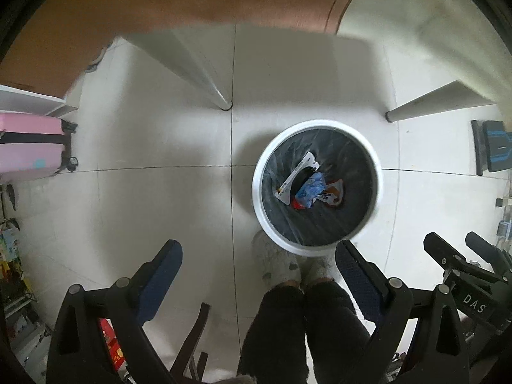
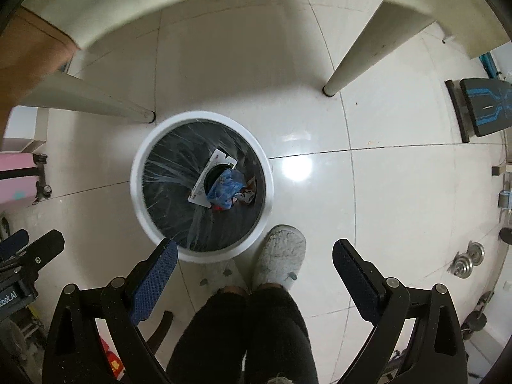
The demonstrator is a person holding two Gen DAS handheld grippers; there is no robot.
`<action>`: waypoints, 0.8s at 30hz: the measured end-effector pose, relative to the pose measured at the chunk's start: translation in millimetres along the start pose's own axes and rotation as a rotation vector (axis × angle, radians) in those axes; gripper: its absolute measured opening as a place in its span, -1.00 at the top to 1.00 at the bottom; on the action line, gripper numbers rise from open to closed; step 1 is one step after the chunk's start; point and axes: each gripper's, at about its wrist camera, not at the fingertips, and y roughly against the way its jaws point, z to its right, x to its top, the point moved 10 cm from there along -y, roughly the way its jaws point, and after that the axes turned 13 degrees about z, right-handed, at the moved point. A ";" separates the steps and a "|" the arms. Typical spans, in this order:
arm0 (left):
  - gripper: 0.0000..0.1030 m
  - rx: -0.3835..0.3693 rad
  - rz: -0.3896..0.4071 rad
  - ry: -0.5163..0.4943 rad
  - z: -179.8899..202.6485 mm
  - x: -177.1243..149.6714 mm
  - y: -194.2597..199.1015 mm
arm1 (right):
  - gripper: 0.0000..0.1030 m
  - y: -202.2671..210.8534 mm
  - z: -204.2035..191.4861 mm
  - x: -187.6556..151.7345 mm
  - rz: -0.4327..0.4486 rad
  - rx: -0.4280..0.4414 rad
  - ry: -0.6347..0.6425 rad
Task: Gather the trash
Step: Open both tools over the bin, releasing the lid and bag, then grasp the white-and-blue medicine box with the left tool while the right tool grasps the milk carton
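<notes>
A round white trash bin (image 1: 256, 192) with a dark liner stands on the tiled floor; it also shows in the right wrist view (image 2: 136, 179). Inside lie a crumpled blue wrapper (image 1: 309, 186), a white card (image 1: 296, 176) and an orange-red packet (image 1: 336, 196); the blue wrapper (image 2: 225, 187) shows in the right wrist view too. My left gripper (image 1: 259, 256) is open and empty, held high above the floor, just short of the bin. My right gripper (image 2: 254, 252) is open and empty, above the person's slippers, beside the bin. The right gripper also shows in the left wrist view (image 1: 454, 246).
White table legs (image 1: 204, 73) (image 2: 352, 48) stand beyond the bin. A pink suitcase (image 1: 30, 145) is at the left. A black and blue bench (image 2: 486, 108) and dumbbells (image 2: 465, 260) are at the right. The person's legs and fluffy slippers (image 2: 281, 260) are below me.
</notes>
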 end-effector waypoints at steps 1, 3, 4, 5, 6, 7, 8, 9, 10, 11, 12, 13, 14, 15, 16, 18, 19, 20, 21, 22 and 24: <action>-0.90 0.000 0.008 -0.001 0.4 1.1 14.6 | -0.91 8.5 -1.0 0.9 0.003 -0.001 0.003; -0.90 -0.007 0.016 0.000 1.8 1.5 34.5 | -0.91 34.7 -2.3 4.1 0.016 -0.001 0.007; -0.90 -0.008 0.021 0.000 2.6 2.0 44.7 | -0.91 45.7 -2.7 4.8 0.020 0.002 0.008; -0.90 -0.010 0.026 -0.002 3.3 2.6 55.4 | -0.91 61.2 -4.4 6.1 0.027 0.003 0.010; -0.90 -0.010 0.029 -0.005 4.0 2.8 66.2 | -0.91 73.0 -5.5 7.3 0.033 0.007 0.011; -0.90 -0.010 0.034 -0.010 4.8 2.6 81.7 | -0.91 89.1 -6.3 8.8 0.041 0.011 0.011; -0.90 -0.012 0.037 -0.013 5.4 2.2 91.3 | -0.91 103.0 -7.2 9.7 0.046 0.016 0.011; -0.90 -0.011 0.040 -0.015 4.8 2.1 101.2 | -0.91 115.1 -8.7 10.5 0.052 0.019 0.013; -0.90 -0.012 0.042 -0.017 4.9 1.4 113.7 | -0.91 128.7 -9.5 11.5 0.057 0.020 0.016; -0.90 -0.018 0.044 -0.018 5.5 0.9 125.7 | -0.91 148.0 -9.6 12.2 0.062 0.021 0.017; -0.90 -0.021 0.047 -0.017 5.9 0.9 137.6 | -0.91 160.6 -10.4 12.1 0.064 0.025 0.015; -0.90 -0.021 0.053 -0.014 5.0 1.1 154.5 | -0.91 174.1 -11.0 13.1 0.064 0.029 0.011; -0.90 -0.024 0.057 -0.014 3.4 2.9 164.5 | -0.91 189.5 -10.8 13.8 0.064 0.033 0.005; -0.90 -0.027 0.064 -0.013 2.8 4.8 177.7 | -0.91 205.1 -10.6 14.8 0.067 0.038 -0.001; -0.90 -0.025 0.074 -0.011 1.6 7.6 191.8 | -0.91 219.2 -10.4 16.1 0.070 0.043 -0.006; -0.90 -0.017 0.094 -0.009 -1.5 15.9 218.2 | -0.91 253.1 -11.1 21.8 0.085 0.056 -0.021; -0.90 -0.014 0.109 -0.006 -2.2 22.0 232.6 | -0.91 270.7 -11.5 27.0 0.096 0.067 -0.033; -0.90 -0.012 0.130 -0.004 -3.1 29.8 246.7 | -0.92 287.1 -11.3 33.5 0.105 0.078 -0.046; -0.90 -0.017 0.162 0.001 -2.6 40.9 263.5 | -0.92 300.2 -11.4 40.7 0.115 0.089 -0.056; -0.90 -0.022 0.189 0.005 -1.7 49.6 274.8 | -0.92 315.4 -11.4 51.8 0.132 0.103 -0.064; -0.90 -0.024 0.256 0.009 1.1 77.4 302.2 | -0.92 339.7 -10.8 71.8 0.164 0.115 -0.074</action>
